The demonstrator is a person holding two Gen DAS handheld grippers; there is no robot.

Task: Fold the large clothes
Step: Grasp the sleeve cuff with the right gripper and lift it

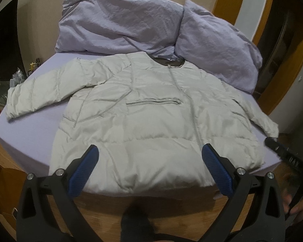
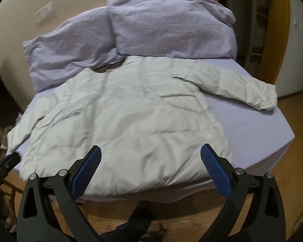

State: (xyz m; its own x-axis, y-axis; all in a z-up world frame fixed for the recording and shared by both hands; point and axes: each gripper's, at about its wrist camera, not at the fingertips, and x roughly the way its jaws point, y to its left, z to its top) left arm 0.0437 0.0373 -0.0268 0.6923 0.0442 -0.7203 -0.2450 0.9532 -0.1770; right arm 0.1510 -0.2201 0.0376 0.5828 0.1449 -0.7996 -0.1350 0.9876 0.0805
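Observation:
A pale grey-white puffer jacket (image 1: 143, 111) lies flat and spread on a lilac bed sheet (image 1: 32, 127), collar toward the pillows, both sleeves out to the sides. It also shows in the right wrist view (image 2: 131, 121). My left gripper (image 1: 150, 151) is open and empty, hovering over the jacket's hem near the bed's front edge. My right gripper (image 2: 150, 151) is open and empty, also over the hem. The right gripper's black tip shows at the right of the left wrist view (image 1: 276, 146).
Two lilac pillows (image 1: 115, 24) (image 1: 216, 46) lie at the head of the bed behind the collar. A wooden bed frame (image 1: 161, 207) runs along the front. Clutter (image 1: 16, 78) sits at the far left. A wooden door frame (image 2: 278, 30) stands at the right.

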